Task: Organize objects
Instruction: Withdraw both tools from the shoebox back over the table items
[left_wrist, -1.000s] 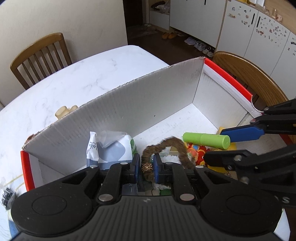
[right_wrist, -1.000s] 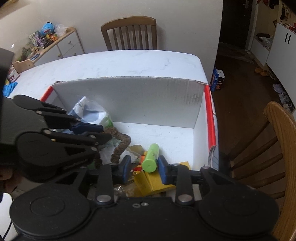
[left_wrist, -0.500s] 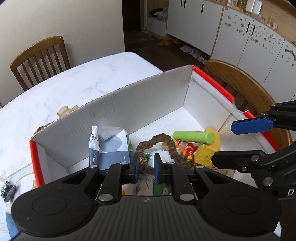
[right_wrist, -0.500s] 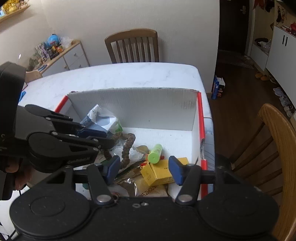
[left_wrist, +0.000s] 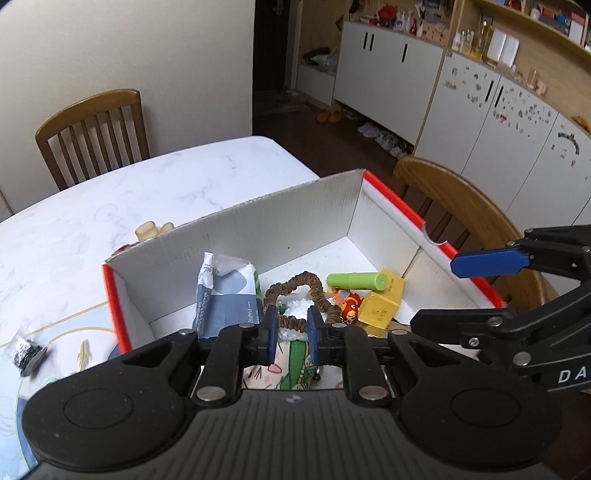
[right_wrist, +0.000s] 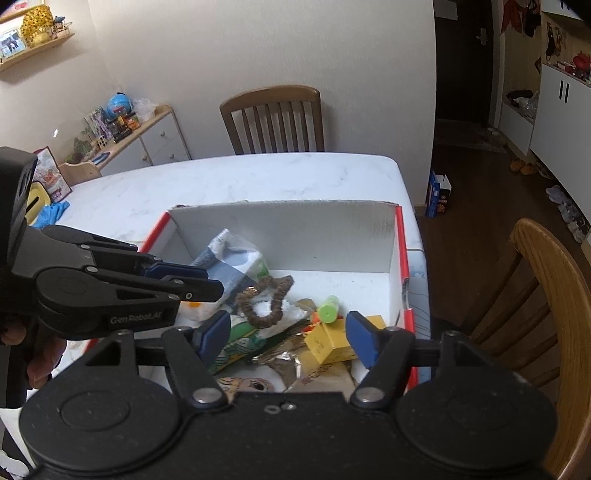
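A white cardboard box (left_wrist: 303, 221) with red rims stands on the marble table. Inside it lie a brown scrunchie (left_wrist: 317, 284), a green tube (left_wrist: 354, 280) across a yellow carton (left_wrist: 380, 306), a tissue pack (left_wrist: 225, 291) and a small orange toy (left_wrist: 349, 308). My left gripper (left_wrist: 291, 325) hovers above the box's near side, shut with nothing between its pads. My right gripper (right_wrist: 288, 332) hangs over the near right of the box (right_wrist: 295, 229). Its jaws are opening wide and hold nothing. The tube (right_wrist: 328, 309) and scrunchie (right_wrist: 275, 291) lie below it.
Wooden chairs stand at the table's far side (left_wrist: 96, 125) and right beside the box (left_wrist: 461, 206). A cream object (left_wrist: 153, 229) sits behind the box, and a small black item (left_wrist: 29, 354) lies at the left. A hand (right_wrist: 40, 354) grips the left tool.
Both grippers have risen and drawn back from the box. The right jaws have spread away from the green tube, which stays in the box. The left jaws stayed shut.
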